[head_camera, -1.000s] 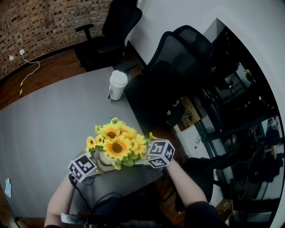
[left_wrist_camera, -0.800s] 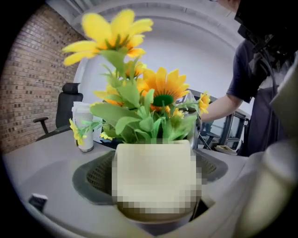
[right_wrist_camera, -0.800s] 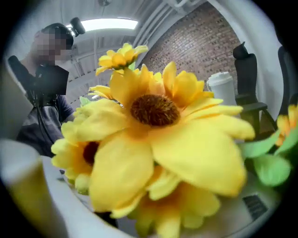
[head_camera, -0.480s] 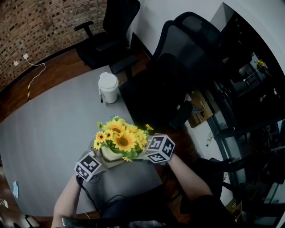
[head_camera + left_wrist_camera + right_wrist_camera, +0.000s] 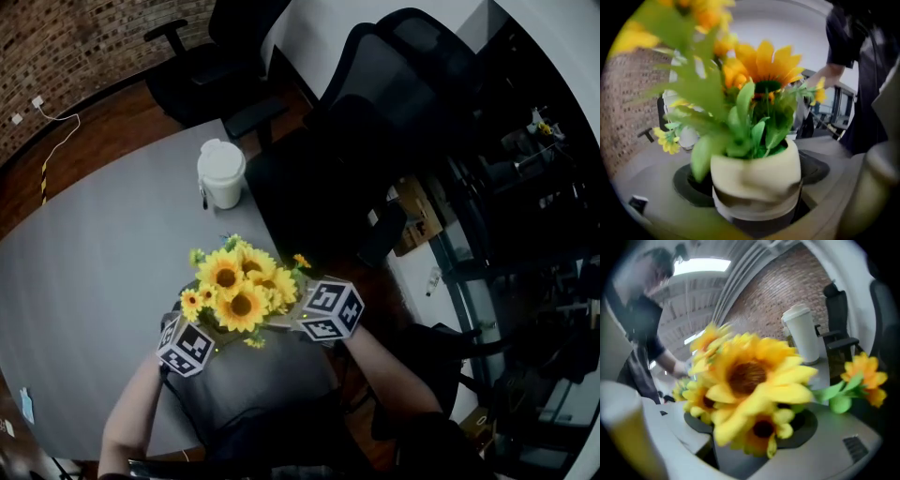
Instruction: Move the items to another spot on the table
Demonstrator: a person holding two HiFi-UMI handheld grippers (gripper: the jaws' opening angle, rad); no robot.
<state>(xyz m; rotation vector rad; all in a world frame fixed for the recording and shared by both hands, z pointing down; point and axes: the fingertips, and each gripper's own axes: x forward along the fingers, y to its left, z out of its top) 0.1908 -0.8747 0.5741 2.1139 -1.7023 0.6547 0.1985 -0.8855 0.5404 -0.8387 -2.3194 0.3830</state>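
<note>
A cream flower pot [image 5: 754,180] of yellow artificial sunflowers [image 5: 239,286] is held between my two grippers over the near edge of the grey table [image 5: 94,262]. My left gripper [image 5: 211,328] is shut on the pot's left side, and its wall looks dented between the jaws. My right gripper [image 5: 281,321] grips from the right. Its jaws have closed a little within the last second with the pot between them. In the right gripper view the big sunflowers [image 5: 750,376] cover the pot. Whether the pot's base touches the table is hidden.
A white lidded cup [image 5: 221,173] stands at the table's far edge, also showing as the cup [image 5: 802,336] behind the flowers. Black office chairs [image 5: 328,178] crowd the table's right side, and another chair [image 5: 202,66] is beyond. My sleeve and arm [image 5: 834,70] show behind the bouquet.
Both grippers and the pot have shifted together across the near part of the table and slightly lower. The head view has swung a little. The grip looks unchanged.
</note>
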